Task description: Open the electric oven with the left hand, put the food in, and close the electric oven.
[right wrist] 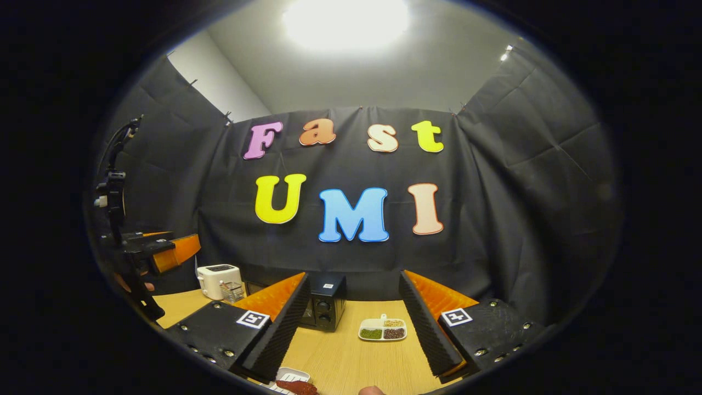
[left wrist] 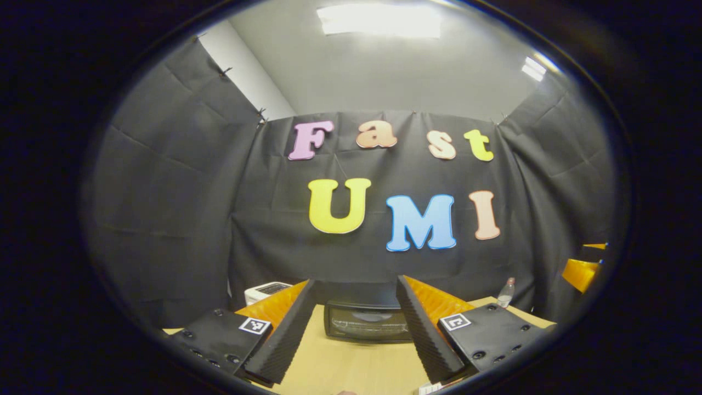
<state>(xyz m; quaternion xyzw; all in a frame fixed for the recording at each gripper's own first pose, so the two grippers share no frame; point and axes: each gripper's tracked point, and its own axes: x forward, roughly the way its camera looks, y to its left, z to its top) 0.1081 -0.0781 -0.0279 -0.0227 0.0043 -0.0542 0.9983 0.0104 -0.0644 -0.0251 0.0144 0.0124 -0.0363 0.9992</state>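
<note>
The black electric oven (left wrist: 366, 322) stands on the wooden table (left wrist: 340, 367) with its glass door closed. It sits straight ahead of my left gripper (left wrist: 356, 284), which is open, empty and well short of it. In the right gripper view the oven (right wrist: 327, 307) shows its knob side, partly behind one finger. A white divided dish (right wrist: 383, 329) of green, brown and tan food lies on the table ahead of my right gripper (right wrist: 354, 282), which is open and empty. A second white dish with reddish food (right wrist: 295, 384) lies at the bottom edge, below that gripper.
A white toaster (right wrist: 218, 280) and a small glass (right wrist: 233, 292) stand left of the oven. A clear water bottle (left wrist: 505, 292) stands at the back right of the table. A hand (right wrist: 137, 285) holds the left gripper (right wrist: 184, 249) at the far left. Black cloth walls close the booth.
</note>
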